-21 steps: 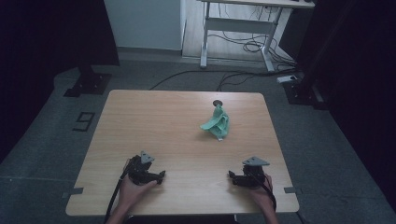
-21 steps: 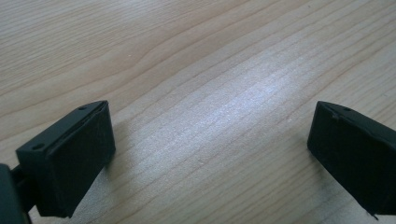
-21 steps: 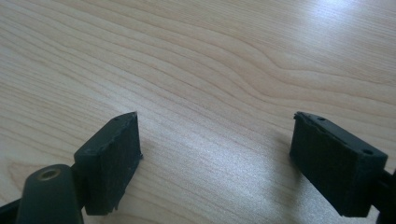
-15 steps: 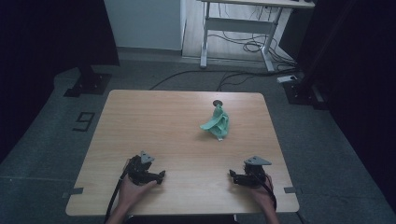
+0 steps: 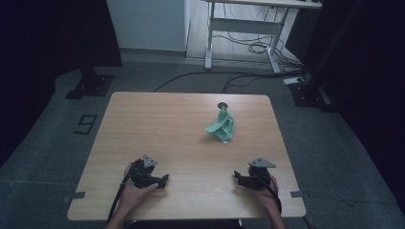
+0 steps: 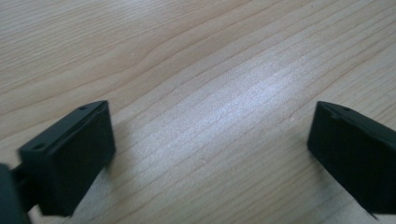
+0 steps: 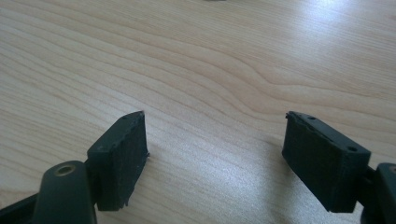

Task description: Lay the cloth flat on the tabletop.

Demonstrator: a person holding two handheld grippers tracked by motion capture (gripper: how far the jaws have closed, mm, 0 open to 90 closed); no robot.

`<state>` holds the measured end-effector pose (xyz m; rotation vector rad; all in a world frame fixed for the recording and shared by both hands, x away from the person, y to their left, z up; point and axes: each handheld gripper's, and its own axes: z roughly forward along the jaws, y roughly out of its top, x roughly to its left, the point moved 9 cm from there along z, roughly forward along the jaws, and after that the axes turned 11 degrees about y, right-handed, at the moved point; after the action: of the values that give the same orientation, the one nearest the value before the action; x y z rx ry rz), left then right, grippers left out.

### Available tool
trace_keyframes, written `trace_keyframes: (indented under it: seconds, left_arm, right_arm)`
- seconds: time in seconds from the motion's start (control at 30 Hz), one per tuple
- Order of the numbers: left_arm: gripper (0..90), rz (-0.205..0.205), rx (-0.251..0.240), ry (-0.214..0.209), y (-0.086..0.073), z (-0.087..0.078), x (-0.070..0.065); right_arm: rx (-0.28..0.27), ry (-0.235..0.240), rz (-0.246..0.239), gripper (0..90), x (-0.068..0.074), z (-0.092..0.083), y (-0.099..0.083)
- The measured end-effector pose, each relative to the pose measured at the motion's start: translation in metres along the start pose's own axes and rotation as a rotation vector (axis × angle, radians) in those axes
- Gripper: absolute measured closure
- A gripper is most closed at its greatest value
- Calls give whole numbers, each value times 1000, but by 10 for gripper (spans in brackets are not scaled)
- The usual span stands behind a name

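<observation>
Both tools rest at the worktop's near edge, jaws spread wide with nothing between them: the left tool and the right tool (they point toward each other). The green cloth lies crumpled well beyond, right of centre, nearer the right tool, its length running away from the person.

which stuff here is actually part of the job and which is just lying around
Part of the job:
- crumpled green cloth on the wooden table
- small dark round thing just behind the cloth
- left gripper and right gripper, both open, nothing between the jaws

Just lying about:
- cables on the floor
- white desk frame behind the table
- number 9 marker on the floor
</observation>
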<state>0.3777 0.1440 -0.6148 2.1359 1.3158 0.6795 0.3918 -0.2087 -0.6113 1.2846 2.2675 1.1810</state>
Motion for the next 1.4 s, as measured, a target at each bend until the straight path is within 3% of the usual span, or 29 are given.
trace_keyframes:
  seconds: [0.07,0.17,0.33,0.43,0.73,1.4]
  left_arm:
    - [119,-9,-23,29,-1,-4,2]
    - [144,-8,-28,35,-3,-7,2]
    - [151,-2,-37,25,-5,-10,-2]
    - [163,-7,-34,48,-4,-9,-2]
    - [186,-28,-24,24,-3,-7,-3]
    - [185,-38,-22,33,-3,-7,-2]
  right_arm:
    - [-7,4,2,225,1,-1,2]
    - [-28,8,8,225,1,-3,6]
    - [-53,12,8,221,3,-2,19]
    - [-65,-1,8,220,1,-1,28]
    - [-106,8,54,222,-8,-2,56]
    - [-138,20,32,215,-13,22,117]
